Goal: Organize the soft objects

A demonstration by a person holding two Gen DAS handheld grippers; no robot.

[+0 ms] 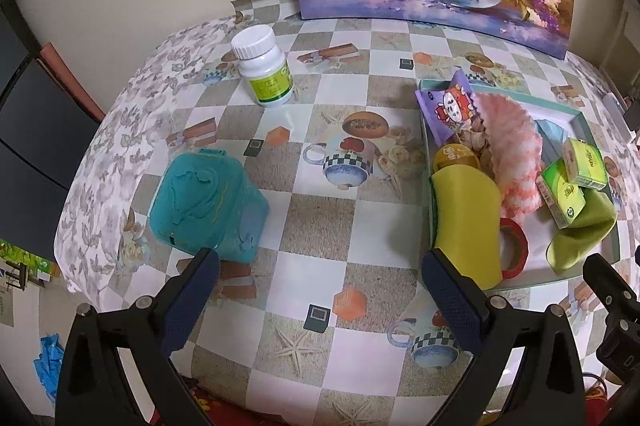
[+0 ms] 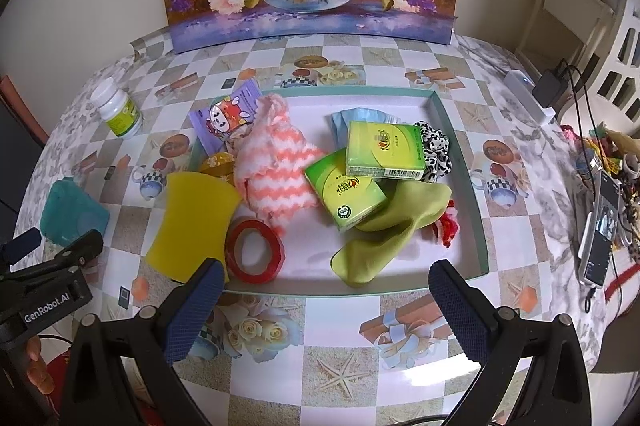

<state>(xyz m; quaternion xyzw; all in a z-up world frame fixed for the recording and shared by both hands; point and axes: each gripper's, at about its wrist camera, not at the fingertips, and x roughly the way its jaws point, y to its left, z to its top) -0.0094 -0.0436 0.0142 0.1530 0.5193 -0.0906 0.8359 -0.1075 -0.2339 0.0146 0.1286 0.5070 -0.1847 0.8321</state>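
Over the near edge of the tabletop point(image 2: 340, 378) we've got both grippers hovering with nothing in them. On the right gripper point(image 2: 328, 290) the fingers point(image 2: 192, 310) are spread wide and empty, sitting just short of the shallow teal-rimmed tray point(image 2: 460, 154). The left gripper point(image 1: 320, 286) is released too, pointed at bare checkered cloth between the teal pouch point(image 1: 208, 202) and the tray.

Closest to the right fingers are the red tape ring point(image 2: 254, 250), the yellow sponge point(image 2: 192, 226) hanging over the tray's near left corner, and the green cloth point(image 2: 384, 234). Further back sits the pink-and-white fuzzy sock point(image 2: 272, 170), with two green tissue packs point(image 2: 368, 170) stacked over the cloth.

Our guess at the trouble: everything soft overlaps. Pull the green cloth and the tissue packs probably tumble; grab the sock and the tape ring or snack packet point(image 2: 228, 118) could drag along. The white pill bottle point(image 1: 264, 66) near the far left corner looks safely apart.
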